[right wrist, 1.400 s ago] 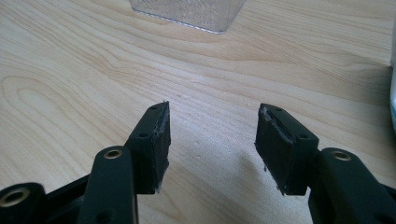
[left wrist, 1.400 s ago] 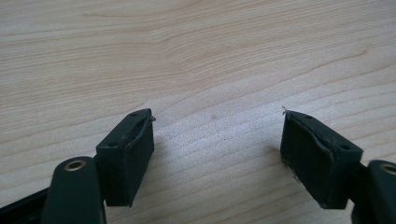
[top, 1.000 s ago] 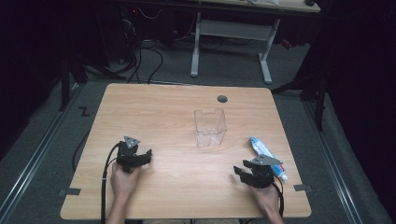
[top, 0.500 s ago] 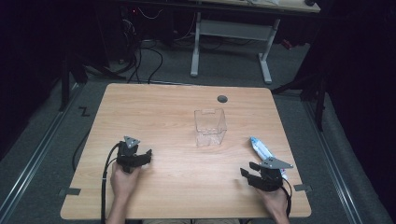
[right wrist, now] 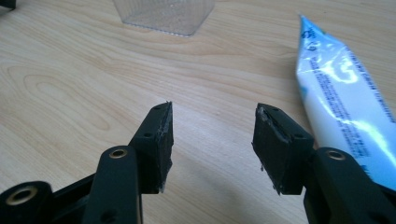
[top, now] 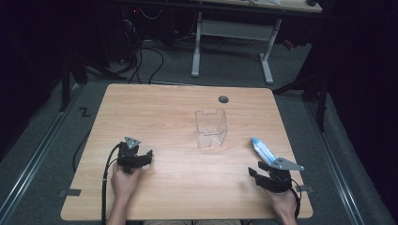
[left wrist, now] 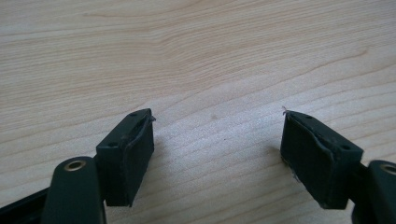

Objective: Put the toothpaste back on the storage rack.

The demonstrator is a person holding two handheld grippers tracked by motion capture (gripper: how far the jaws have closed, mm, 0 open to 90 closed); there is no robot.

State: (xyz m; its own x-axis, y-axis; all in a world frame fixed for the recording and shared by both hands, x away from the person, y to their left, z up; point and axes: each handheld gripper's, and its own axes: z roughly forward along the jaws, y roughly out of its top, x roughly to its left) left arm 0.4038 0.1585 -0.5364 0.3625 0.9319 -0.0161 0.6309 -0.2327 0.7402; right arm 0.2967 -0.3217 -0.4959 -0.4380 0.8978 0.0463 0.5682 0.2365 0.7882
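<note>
A white and blue tube point(top: 262, 149) lies on the wooden table point(top: 155, 112) at the right, and its body runs along the right side point(right wrist: 336, 93) of the right gripper view. My right gripper point(top: 256, 176) point(right wrist: 212, 112) hovers just in front of the tube's near end. Its jaws have just been opening and stand apart, with only bare wood between them. A clear plastic box point(top: 211, 126) point(right wrist: 163, 11) stands upright at the table's middle. My left gripper point(top: 143, 157) point(left wrist: 217, 121) rests low over the wood at the left, open and empty.
A dark round grommet hole point(top: 223, 99) sits near the table's far edge. Cables trail from both grippers off the near edge. A white desk frame point(top: 234, 33) and wires stand on the floor beyond the table.
My right gripper has drifted to the right and slightly toward the near edge, off the tube's end. The left gripper, tube and box have stayed put.
</note>
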